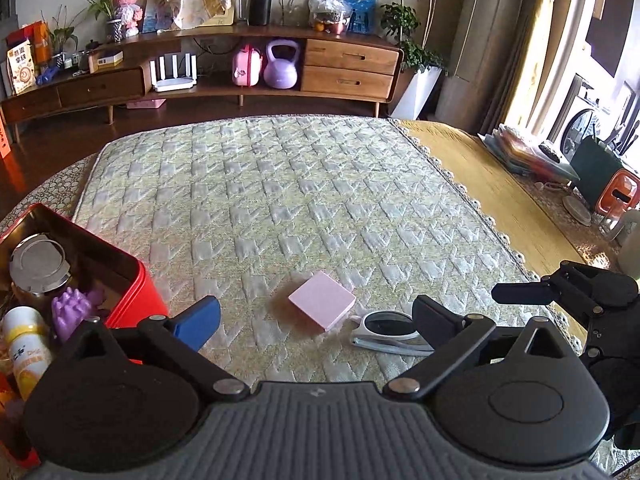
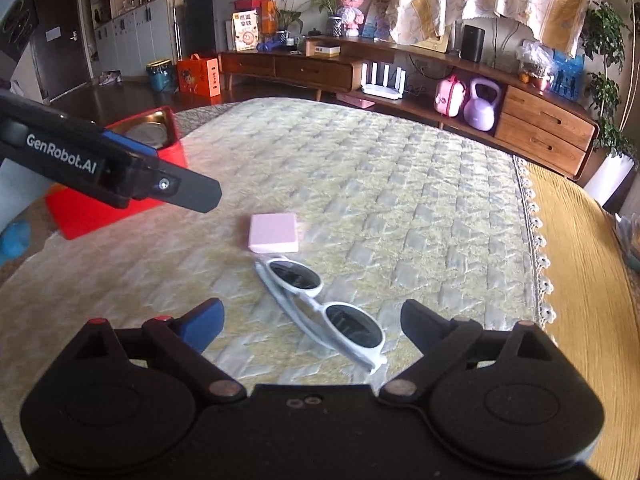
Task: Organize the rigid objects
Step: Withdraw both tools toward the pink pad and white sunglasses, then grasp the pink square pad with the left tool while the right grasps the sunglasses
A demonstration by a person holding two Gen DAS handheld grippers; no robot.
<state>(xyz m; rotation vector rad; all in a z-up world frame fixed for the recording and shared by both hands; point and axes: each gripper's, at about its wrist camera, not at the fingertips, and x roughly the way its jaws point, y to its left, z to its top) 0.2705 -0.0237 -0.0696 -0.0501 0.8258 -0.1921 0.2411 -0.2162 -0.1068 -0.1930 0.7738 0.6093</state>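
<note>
At the far left a red tin box (image 1: 136,280) is sitting open on the quilted mattress (image 1: 280,184), and it is holding a glass jar with a metal lid (image 1: 38,264), a purple knobbed toy (image 1: 72,312) and a white and yellow spray can (image 1: 26,348), all crowded together inside. Just beside the box the left claw (image 1: 316,316) is hovering above the mattress with its jaws standing wide apart and nothing between the pads; one finger is carrying a blue pad, the other is black. Ahead of that claw a pink square box (image 1: 322,304) is lying flat on the mattress, well apart from the red tin. Immediately to the right of it a pair of white sunglasses (image 1: 390,330) is resting with dark lenses facing up, one end lying very near the pink box, though whether they are touching I cannot tell. The right claw (image 2: 312,320) is hanging directly over the near lens of the sunglasses (image 2: 320,304), jaws spread wide on either side of the frame and not pressing on it. In the right wrist view the pink square box (image 2: 274,234) is showing beyond the sunglasses, and the red tin box (image 2: 120,212) is lying farther left, partly behind the left claw's arm. Along the back wall a long wooden cabinet (image 1: 344,64) is bearing a purple kettlebell (image 1: 281,65) and a pink case (image 1: 247,67) side by side
</note>
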